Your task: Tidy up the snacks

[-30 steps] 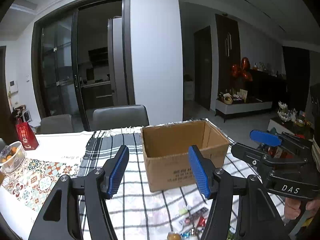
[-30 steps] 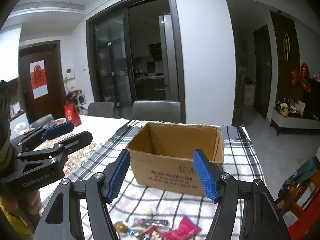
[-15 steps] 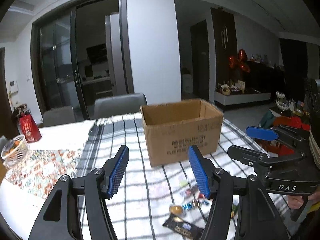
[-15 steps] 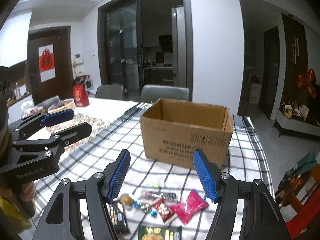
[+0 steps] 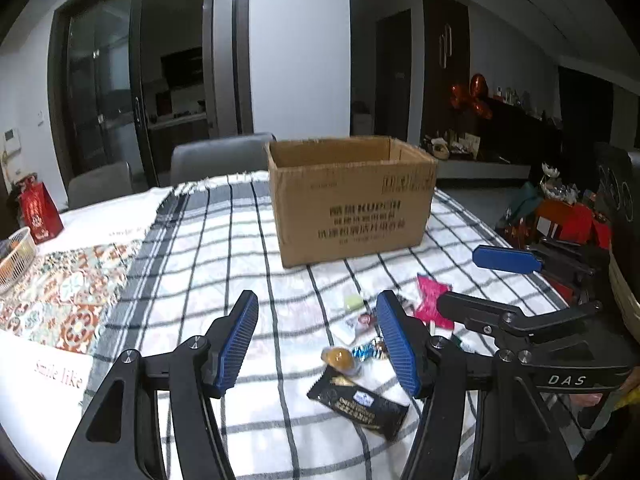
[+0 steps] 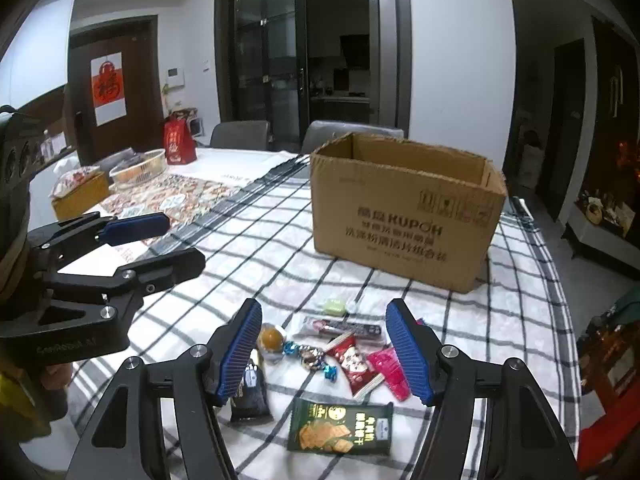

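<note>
An open brown cardboard box [image 6: 406,216] stands upright on the black-and-white checked cloth [image 5: 216,248] toward the far edge of the surface. Nearer the near edge lies a loose cluster of snacks: a dark green cracker packet [image 6: 340,428], a black wrapper [image 5: 358,402], a pink sachet [image 6: 388,368] and a round orange sweet [image 6: 271,338]. The left tool [image 5: 318,340] hovers open and empty. The right tool [image 6: 325,350] is closing, gripping nothing.

Table [image 6: 248,160]; checked cloth [image 6: 248,264] bearing cardboard box [image 6: 404,220]; snacks [image 6: 344,356] scattered.
</note>
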### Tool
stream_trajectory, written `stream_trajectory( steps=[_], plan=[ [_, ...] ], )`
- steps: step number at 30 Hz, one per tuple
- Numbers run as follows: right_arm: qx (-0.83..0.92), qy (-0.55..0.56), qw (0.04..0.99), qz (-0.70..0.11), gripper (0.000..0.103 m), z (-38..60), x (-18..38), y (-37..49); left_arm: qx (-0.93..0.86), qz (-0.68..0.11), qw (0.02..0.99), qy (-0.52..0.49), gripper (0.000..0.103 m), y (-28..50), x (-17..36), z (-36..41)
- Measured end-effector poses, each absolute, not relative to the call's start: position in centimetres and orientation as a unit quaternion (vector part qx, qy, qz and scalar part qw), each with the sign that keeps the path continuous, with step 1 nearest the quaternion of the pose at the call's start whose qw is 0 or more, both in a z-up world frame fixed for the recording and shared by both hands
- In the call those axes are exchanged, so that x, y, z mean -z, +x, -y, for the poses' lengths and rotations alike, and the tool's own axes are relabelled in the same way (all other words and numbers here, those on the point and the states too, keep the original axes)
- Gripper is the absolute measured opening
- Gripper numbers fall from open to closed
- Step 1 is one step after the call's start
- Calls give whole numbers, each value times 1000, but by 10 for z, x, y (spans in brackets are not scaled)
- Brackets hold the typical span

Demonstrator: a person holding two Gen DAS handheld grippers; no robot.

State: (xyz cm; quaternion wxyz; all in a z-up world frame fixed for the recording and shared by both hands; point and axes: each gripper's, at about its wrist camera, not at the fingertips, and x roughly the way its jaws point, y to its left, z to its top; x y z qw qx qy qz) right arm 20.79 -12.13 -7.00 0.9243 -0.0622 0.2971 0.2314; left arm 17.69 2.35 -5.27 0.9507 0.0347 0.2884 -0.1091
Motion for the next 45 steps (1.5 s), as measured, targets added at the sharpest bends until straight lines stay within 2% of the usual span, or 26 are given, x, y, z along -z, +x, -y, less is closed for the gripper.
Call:
stream_trajectory(
  steps=[22, 39, 41, 45],
  plan=[
    [-266, -85, 890, -360, 39, 99, 133, 233, 148, -369, 917, 0, 40, 214, 123, -24],
    [-282, -63, 869, -401, 38, 97, 160, 255, 168, -417, 892, -43, 35, 241, 156, -24],
    [-282, -62, 868, -403, 34, 97, 161, 257, 171, -421, 889, -49, 34, 243, 157, -24],
    [-285, -51, 864, -412, 33, 97, 165, 263, 176, -430, 884, -60, 33, 247, 162, -22]
  ],
)
